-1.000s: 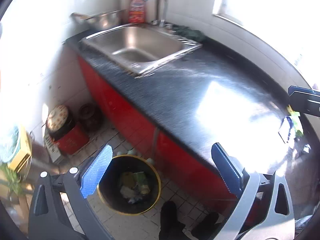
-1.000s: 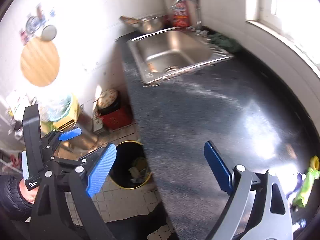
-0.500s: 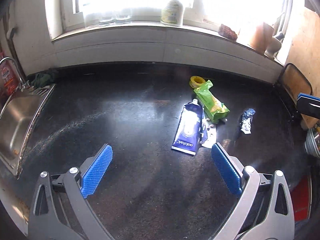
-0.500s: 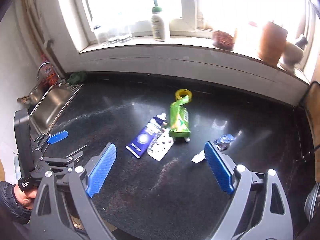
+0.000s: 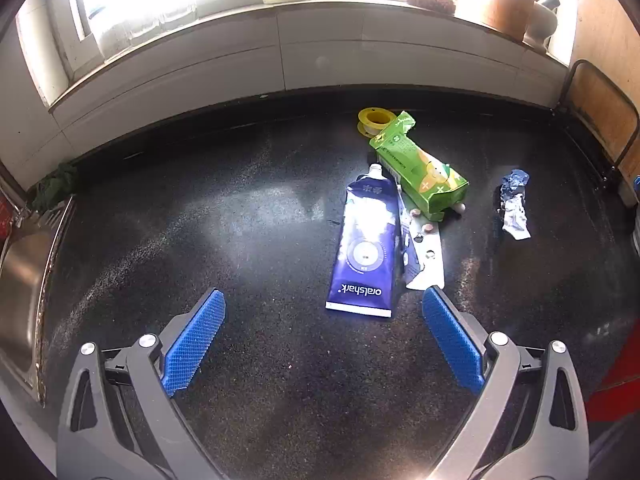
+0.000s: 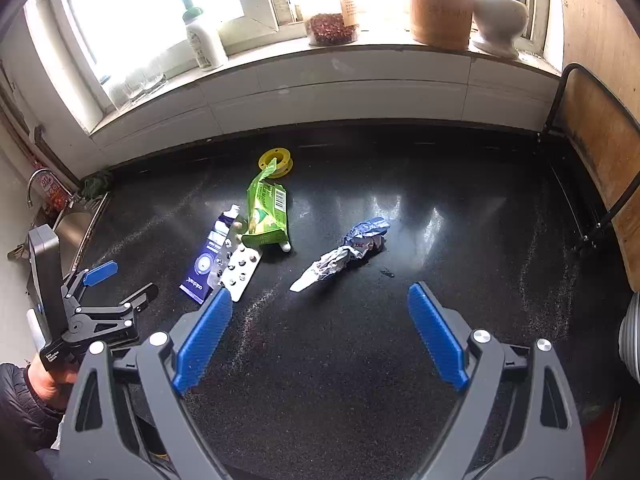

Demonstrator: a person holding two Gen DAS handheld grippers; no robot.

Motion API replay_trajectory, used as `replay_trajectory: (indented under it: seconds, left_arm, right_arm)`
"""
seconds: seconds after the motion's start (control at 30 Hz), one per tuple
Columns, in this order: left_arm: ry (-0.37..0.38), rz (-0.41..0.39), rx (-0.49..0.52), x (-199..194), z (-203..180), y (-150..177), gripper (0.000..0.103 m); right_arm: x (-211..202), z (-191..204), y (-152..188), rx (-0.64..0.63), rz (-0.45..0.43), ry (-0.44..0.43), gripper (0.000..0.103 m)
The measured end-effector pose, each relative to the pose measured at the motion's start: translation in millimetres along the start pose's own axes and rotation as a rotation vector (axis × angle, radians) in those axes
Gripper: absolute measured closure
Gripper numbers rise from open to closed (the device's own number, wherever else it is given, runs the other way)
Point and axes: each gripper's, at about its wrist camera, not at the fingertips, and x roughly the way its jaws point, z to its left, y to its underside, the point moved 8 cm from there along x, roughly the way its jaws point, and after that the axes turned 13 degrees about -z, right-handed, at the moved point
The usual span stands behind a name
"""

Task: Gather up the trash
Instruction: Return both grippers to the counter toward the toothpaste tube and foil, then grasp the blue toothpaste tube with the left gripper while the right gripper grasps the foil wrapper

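Trash lies on the black countertop [image 5: 240, 220]: a flattened blue toothpaste tube [image 5: 366, 248] [image 6: 210, 254], a silver pill blister [image 5: 428, 252] [image 6: 240, 266], a green wrapper box [image 5: 420, 170] [image 6: 266, 212], a yellow tape spool [image 5: 374, 119] [image 6: 276, 162] and a crumpled blue-white wrapper [image 5: 513, 204] [image 6: 346, 252]. My left gripper [image 5: 322, 312] is open and empty, just short of the tube's flat end. My right gripper [image 6: 320, 308] is open and empty, just short of the crumpled wrapper. The left gripper [image 6: 120, 280] also shows at the left of the right wrist view.
A steel sink [image 5: 20, 280] lies at the left end of the counter. The windowsill holds a white bottle [image 6: 202, 36], a jar [image 6: 332, 28], a brown pot [image 6: 440, 4] and a white vase [image 6: 500, 12]. A wooden board in a rack [image 6: 604, 148] stands at the right.
Both grippers swung from the sink and the floor bin to face the window and the trash, then moved closer to it. Both stayed open.
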Motion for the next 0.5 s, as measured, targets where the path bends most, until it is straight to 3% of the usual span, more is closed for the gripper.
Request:
replay_trajectory:
  seconds: [0.23, 0.5]
  left_arm:
    - [0.017, 0.054, -0.004, 49, 8, 10, 0.007]
    - [0.072, 0.078, 0.113, 91, -15, 7, 0.007]
  right_arm:
    - [70, -16, 16, 0.068, 0.12, 0.034, 0.016]
    - [141, -30, 26, 0.073, 0.218, 0.093, 0.016]
